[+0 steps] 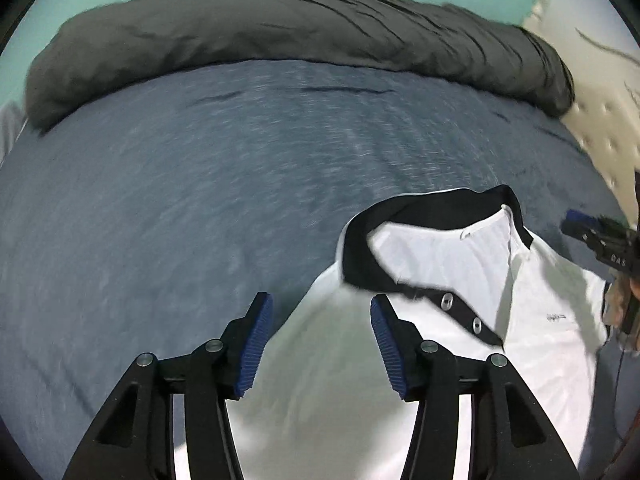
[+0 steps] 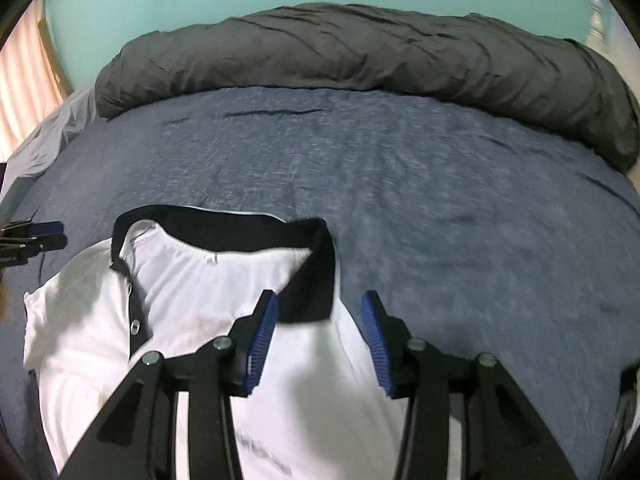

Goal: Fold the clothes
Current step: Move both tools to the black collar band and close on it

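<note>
A white polo shirt (image 1: 460,280) with a black collar (image 2: 256,228) lies face up on the bed (image 1: 200,184), well short of the far edge where a grey duvet (image 1: 300,32) is bunched. Left claw (image 1: 318,344) and right claw (image 2: 318,344) hover released, gripping nothing. A neat fold likely needs both shoulders pinched evenly.

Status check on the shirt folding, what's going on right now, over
Left gripper open, right gripper open, neither holding. White polo shirt flat on blue bedspread, collar up. Nothing blocking.
</note>
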A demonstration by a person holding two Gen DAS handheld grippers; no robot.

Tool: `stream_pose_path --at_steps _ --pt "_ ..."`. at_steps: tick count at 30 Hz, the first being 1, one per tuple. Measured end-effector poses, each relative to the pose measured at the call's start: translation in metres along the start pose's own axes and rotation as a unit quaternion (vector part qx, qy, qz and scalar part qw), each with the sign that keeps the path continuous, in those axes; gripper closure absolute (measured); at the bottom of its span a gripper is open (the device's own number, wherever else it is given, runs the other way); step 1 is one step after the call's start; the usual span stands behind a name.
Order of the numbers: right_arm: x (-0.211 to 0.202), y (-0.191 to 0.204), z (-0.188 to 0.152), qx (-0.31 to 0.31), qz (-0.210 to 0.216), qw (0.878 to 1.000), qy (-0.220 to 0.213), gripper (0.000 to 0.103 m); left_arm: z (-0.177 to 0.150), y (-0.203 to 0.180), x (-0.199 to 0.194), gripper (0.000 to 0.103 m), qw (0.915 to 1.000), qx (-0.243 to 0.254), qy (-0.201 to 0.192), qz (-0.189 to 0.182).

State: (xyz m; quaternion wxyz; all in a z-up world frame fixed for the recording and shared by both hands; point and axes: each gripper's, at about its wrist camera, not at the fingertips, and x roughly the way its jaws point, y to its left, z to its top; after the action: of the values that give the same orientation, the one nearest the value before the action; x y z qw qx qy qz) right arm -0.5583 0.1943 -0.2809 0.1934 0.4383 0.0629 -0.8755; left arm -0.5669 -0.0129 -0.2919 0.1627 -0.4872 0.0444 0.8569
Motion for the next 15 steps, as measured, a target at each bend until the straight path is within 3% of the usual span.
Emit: stream_pose_path --at_steps 5,15 --pt "0.035 0.003 0.019 -0.015 -0.004 1.0 0.015 0.059 0.027 -0.013 0.027 0.042 0.9998 0.018 0.003 0.001" --pt "0.078 0.01 0.04 -0.044 -0.019 0.998 0.036 0.059 0.046 -0.024 0.061 0.042 0.9989 0.042 0.002 0.02"
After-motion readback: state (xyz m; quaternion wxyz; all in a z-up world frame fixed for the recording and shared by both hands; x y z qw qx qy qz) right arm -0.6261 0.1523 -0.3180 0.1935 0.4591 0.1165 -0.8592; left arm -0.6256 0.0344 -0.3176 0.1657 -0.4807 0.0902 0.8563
